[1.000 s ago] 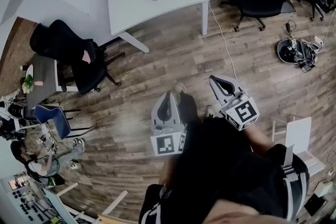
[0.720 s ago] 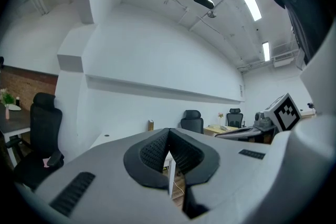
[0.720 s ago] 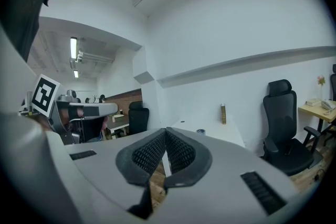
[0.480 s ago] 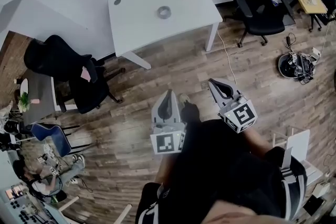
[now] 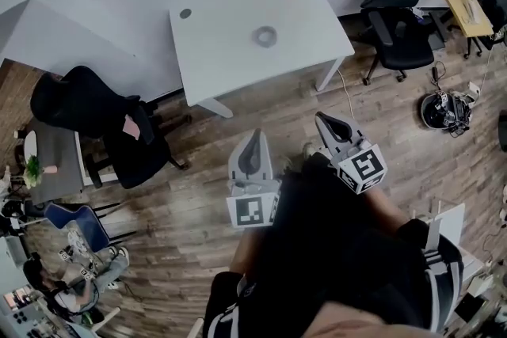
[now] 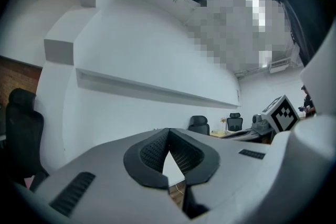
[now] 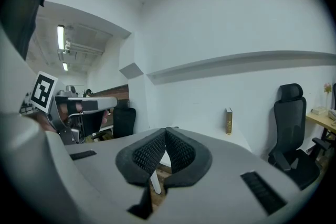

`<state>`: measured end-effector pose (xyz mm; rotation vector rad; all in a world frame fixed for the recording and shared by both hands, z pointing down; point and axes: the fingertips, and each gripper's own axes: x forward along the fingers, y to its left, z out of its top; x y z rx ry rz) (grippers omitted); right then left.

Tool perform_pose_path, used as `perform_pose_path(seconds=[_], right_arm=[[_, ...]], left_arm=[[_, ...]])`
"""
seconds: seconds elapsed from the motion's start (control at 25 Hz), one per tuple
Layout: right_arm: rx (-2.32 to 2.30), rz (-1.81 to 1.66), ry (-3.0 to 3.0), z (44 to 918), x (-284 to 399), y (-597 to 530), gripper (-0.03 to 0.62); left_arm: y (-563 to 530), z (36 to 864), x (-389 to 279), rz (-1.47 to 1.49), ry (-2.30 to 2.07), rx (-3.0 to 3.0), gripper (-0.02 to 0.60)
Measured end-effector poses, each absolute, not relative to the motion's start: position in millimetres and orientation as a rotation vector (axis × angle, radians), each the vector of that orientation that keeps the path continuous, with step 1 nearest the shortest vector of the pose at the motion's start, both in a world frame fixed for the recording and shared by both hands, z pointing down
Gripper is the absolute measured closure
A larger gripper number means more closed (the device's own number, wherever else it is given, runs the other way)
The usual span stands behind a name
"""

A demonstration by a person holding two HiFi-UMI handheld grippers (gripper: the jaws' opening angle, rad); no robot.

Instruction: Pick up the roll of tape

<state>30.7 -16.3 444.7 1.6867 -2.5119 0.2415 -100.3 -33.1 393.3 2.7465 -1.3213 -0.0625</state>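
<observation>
White surface (image 5: 214,51) is seen at the upper middle of the head view, and the roll of tape (image 5: 265,36) is laid near its centre. Lower in the frame, the left tool (image 5: 255,135) and right tool (image 5: 321,118) are held closed and empty, well apart from the tape.

Bright, even indoor light, with ceiling strip lights (image 7: 61,38) glowing in the right gripper view. The white counter (image 5: 230,51) is washed out, the roll of tape (image 5: 265,36) a faint grey ring. Fisheye bending throughout; gripper views darken at the corners
</observation>
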Motion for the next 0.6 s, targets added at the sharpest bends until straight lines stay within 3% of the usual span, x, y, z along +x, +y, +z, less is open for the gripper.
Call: perform_pose_path(seconds=[0.6], right_arm=[[1.556, 0.301, -2.497, 494.0, 31.1, -201.9, 0.582]], left_arm=[[-179.2, 418.0, -97.1, -0.011, -1.373, 2.684, 0.566]])
